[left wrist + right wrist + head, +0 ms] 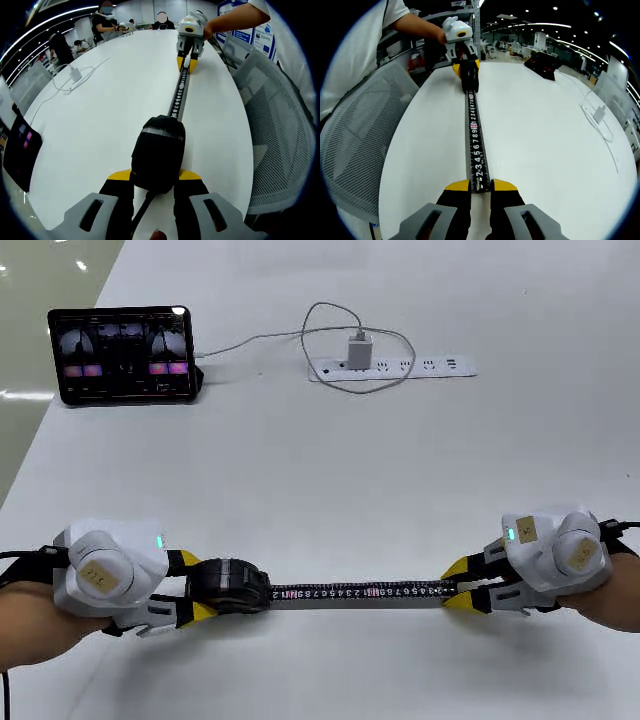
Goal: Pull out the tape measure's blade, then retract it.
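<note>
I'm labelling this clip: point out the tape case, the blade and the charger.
tape case (157, 152), left gripper view, top of the black housing.
blade (475, 145), right gripper view, numbered face, midway along.
charger (360, 348), head view, front of the white body.

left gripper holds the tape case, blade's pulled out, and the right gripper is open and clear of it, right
Not the last part. The right gripper is shut on the blade at its end, as the right gripper view shows. The left gripper does hold the case, and the blade is pulled out.
</note>
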Demonstrator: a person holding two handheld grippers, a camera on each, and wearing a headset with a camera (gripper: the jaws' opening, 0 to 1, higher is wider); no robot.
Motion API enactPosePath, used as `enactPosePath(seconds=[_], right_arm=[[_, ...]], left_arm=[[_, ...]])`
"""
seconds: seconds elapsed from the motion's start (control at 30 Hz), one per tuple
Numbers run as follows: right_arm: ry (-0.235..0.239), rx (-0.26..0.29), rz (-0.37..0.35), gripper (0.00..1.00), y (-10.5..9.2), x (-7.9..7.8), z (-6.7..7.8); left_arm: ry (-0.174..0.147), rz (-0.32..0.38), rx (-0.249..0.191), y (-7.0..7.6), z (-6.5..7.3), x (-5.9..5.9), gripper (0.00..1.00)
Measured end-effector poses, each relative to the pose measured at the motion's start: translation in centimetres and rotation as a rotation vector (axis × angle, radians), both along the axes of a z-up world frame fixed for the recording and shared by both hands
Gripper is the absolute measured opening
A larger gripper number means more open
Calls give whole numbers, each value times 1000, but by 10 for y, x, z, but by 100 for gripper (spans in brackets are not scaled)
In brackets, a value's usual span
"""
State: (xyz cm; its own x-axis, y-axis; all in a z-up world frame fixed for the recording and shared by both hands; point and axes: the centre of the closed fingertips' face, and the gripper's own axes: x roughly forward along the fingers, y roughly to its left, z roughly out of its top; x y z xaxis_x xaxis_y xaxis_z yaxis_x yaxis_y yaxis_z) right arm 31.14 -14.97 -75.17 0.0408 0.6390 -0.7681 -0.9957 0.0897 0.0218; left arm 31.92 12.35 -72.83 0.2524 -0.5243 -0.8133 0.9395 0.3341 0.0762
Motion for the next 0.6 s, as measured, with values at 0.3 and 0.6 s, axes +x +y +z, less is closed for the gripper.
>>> enactPosePath(seconds=[0.3, 0.6], right_arm=[[2, -10, -16, 10, -8, 2, 0], [-2, -16, -16, 11, -8, 2, -1]], left_arm=[[0, 2, -2, 0, 0, 0, 25], [0, 4, 9, -1, 0, 0, 25]])
